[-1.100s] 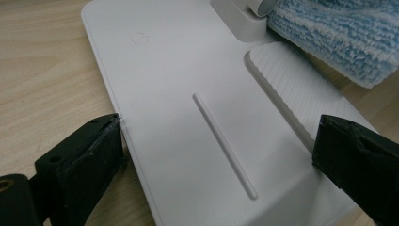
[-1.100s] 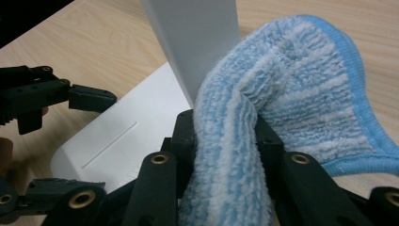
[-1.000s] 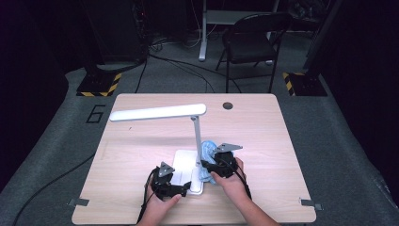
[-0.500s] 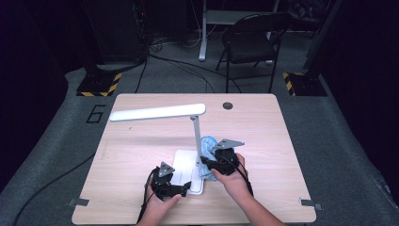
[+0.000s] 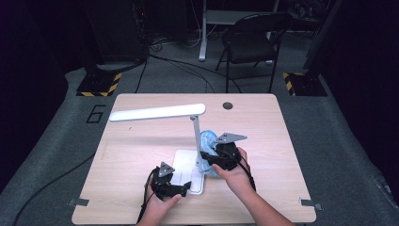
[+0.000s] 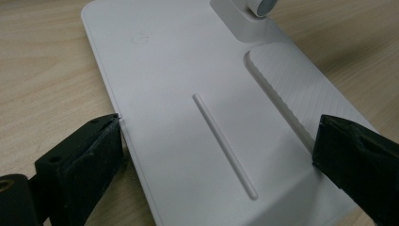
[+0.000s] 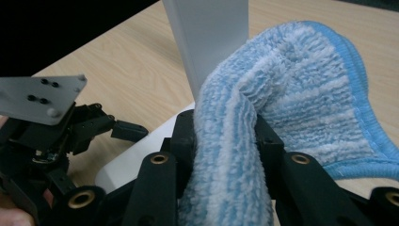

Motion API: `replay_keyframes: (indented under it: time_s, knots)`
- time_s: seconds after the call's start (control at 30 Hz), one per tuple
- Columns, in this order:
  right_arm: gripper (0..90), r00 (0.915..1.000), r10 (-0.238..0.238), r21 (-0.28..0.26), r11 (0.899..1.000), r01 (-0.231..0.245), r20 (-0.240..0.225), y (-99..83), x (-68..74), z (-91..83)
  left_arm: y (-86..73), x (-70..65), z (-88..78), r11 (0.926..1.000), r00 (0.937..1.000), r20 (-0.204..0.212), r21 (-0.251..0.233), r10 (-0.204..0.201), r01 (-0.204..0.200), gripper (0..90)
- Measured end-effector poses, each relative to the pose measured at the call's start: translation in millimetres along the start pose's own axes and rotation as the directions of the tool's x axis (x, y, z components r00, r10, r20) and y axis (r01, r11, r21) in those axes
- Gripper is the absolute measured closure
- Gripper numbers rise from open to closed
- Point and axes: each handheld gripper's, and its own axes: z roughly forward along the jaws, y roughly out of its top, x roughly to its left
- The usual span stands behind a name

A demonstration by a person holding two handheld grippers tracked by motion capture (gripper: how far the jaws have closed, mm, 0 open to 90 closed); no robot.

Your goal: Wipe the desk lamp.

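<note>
A white desk lamp stands near the table's front edge, with a flat base point(image 5: 184, 170), an upright pole point(image 5: 195, 136) and a long head point(image 5: 157, 112). My left gripper point(image 5: 187, 187) straddles the base point(image 6: 197, 94) and its two jaws press on the opposite side edges. A blue-and-white striped microfibre cloth point(image 5: 207, 140) is pinched in my right gripper point(image 5: 206, 159), shut on a fold of it. In the right gripper view the cloth point(image 7: 301, 89) lies against the pole point(image 7: 209, 42), and my right gripper point(image 7: 223, 129) sits just below.
The wooden table point(image 5: 131, 146) has a round cable hole point(image 5: 227, 105) at the back. A folding chair point(image 5: 251, 37) and cables lie on the floor beyond. The left gripper's grey plate point(image 7: 40, 96) is close to the right gripper's left side.
My right gripper has risen along the lamp pole with the cloth in it. The left gripper has stayed on the base.
</note>
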Motion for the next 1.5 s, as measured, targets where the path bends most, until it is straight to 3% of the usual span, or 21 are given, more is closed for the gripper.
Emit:
replay_keyframes:
  time_s: [0.2,0.43,0.8,0.83,0.93,1.4,1.5]
  knots:
    - [67.9,1.0,-0.003,-0.03,1.0,0.004,0.004,6.0,4.2,-6.5,0.0,-0.1,-0.1,1.0,1.0,0.003,0.002,-0.002,0.002,2.3]
    - [67.8,0.9998,-0.02,-0.022,1.0,0.02,-0.001,15.0,6.0,-12.2,0.1,-0.1,-0.2,1.0,1.0,0.003,0.002,-0.002,0.002,2.3]
    - [67.7,0.9983,-0.05,-0.03,0.998,0.049,-0.031,43.5,10.2,-32.0,0.0,-0.2,0.4,1.0,1.0,-0.001,-0.007,-0.004,0.004,2.3]
    - [67.7,0.9986,-0.042,-0.029,0.999,0.041,-0.033,45.3,10.9,-33.1,-0.2,-1.2,1.2,0.9997,0.9998,-0.002,-0.018,-0.018,0.018,2.3]
    - [67.7,0.9977,-0.06,-0.036,0.998,0.059,-0.031,53.6,12.3,-37.9,0.2,0.2,0.3,1.0,1.0,0.0,-0.004,0.002,-0.002,2.2]
    - [67.5,0.9938,-0.108,-0.142,0.985,0.102,-0.029,94.0,25.2,-69.6,0.1,0.0,0.4,1.0,1.0,0.0,-0.004,-0.002,0.002,2.3]
    - [67.4,0.9933,-0.112,-0.145,0.984,0.108,-0.026,100.0,28.0,-72.5,0.1,0.0,0.4,1.0,1.0,0.0,-0.004,-0.002,0.002,2.3]
